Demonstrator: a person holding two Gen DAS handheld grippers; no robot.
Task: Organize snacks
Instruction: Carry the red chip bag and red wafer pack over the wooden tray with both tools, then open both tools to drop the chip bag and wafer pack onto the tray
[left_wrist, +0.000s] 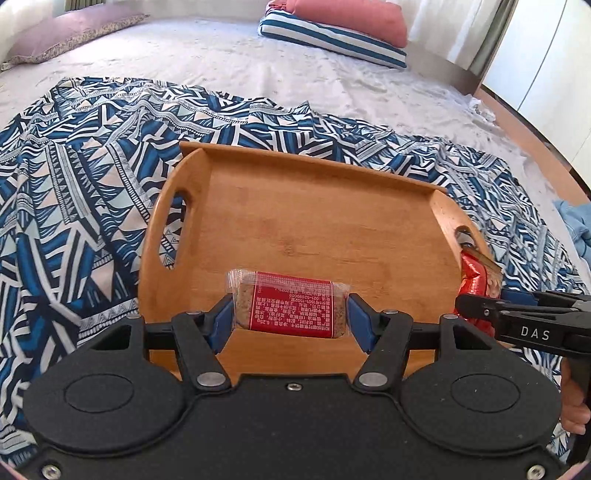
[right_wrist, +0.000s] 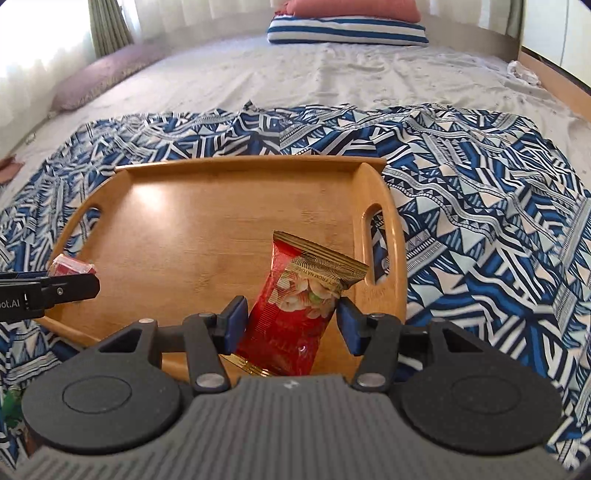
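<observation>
A wooden tray (left_wrist: 317, 225) with cut-out handles lies on a blue patterned cloth on the bed; it also shows in the right wrist view (right_wrist: 207, 221). My left gripper (left_wrist: 291, 317) is shut on a red-labelled snack bar (left_wrist: 291, 308) in clear wrap, held over the tray's near edge. My right gripper (right_wrist: 290, 321) is shut on a red nut packet (right_wrist: 299, 306) with a gold top, held over the tray's near right part. The packet also shows in the left wrist view (left_wrist: 476, 280) at the tray's right handle, and the bar shows in the right wrist view (right_wrist: 70, 266) at the left.
The blue patterned cloth (left_wrist: 92, 177) spreads under and around the tray. A striped pillow (left_wrist: 332, 37) with a pink one on top lies at the head of the bed. A mauve pillow (left_wrist: 70, 35) lies at the far left. A wardrobe stands at the right.
</observation>
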